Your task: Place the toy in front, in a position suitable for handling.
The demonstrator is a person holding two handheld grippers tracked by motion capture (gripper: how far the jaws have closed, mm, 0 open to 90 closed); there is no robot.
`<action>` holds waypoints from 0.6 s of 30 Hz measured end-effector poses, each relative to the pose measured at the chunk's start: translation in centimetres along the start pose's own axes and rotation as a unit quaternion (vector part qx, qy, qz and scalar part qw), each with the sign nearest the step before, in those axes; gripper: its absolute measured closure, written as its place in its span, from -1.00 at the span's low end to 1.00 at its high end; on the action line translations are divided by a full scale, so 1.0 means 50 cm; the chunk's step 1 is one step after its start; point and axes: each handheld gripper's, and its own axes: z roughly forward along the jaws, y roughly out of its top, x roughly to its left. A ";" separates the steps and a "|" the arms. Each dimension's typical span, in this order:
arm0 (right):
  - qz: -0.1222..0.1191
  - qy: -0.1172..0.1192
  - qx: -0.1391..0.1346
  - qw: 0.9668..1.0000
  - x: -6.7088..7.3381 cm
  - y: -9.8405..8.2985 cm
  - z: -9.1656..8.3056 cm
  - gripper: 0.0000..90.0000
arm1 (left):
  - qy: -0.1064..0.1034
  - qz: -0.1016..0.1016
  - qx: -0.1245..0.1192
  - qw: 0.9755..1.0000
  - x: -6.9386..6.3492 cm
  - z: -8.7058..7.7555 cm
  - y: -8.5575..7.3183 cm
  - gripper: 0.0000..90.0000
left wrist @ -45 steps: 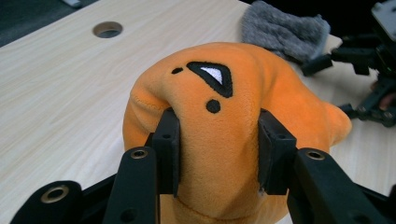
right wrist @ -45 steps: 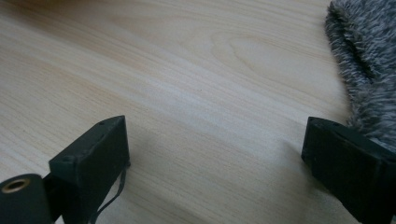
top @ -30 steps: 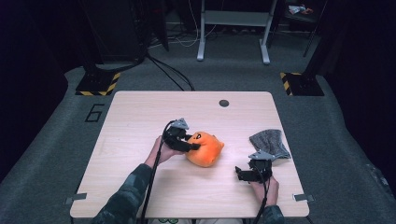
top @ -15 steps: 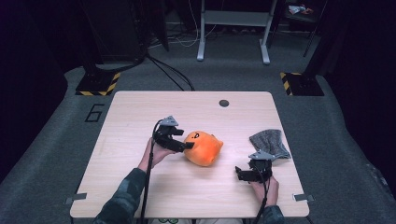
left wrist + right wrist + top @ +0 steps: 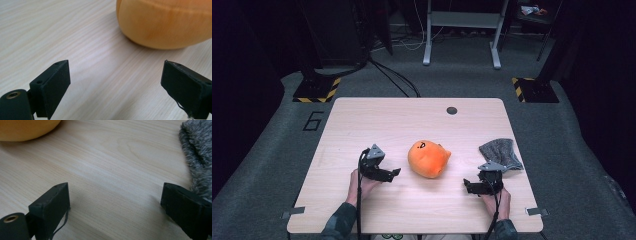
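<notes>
An orange plush toy lies near the middle of the pale wooden table. My left gripper rests to its left, a short gap away, pointing at it. Its jaws have just been opening and stand open with bare wood between them. The left gripper view has the plush toy ahead of that gripper. My right gripper lies near the front right, open, jaws empty. A grey furry cloth lies just behind it. In the right gripper view, the grey cloth sits beside the right pad of the gripper.
A round cable hole sits near the table's far edge. On the grey floor beyond stand two black bases with yellow-black stripes and a white desk frame. The person's hands hold both grippers at the table's near edge.
My left gripper has let go of the orange plush toy, opened, and drawn back left and toward the near edge. The plush stays in the middle. The right gripper has not moved.
</notes>
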 end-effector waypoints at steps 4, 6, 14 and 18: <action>-0.004 0.018 -0.010 1.000 0.001 0.014 -0.003 -0.84 | 0.006 0.009 0.014 1.000 -0.001 0.009 -0.019 -0.81; -0.026 0.040 -0.026 0.999 0.015 0.053 -0.011 -0.84 | -0.006 0.003 0.027 1.000 0.000 0.017 -0.026 -0.82; -0.102 0.115 -0.049 0.987 0.066 0.186 -0.002 -0.75 | 0.003 0.018 0.027 0.999 -0.007 0.028 -0.042 -0.74; -0.123 0.136 -0.044 0.982 0.085 0.220 0.015 -0.72 | 0.006 0.015 0.021 1.000 -0.006 0.031 -0.044 -0.74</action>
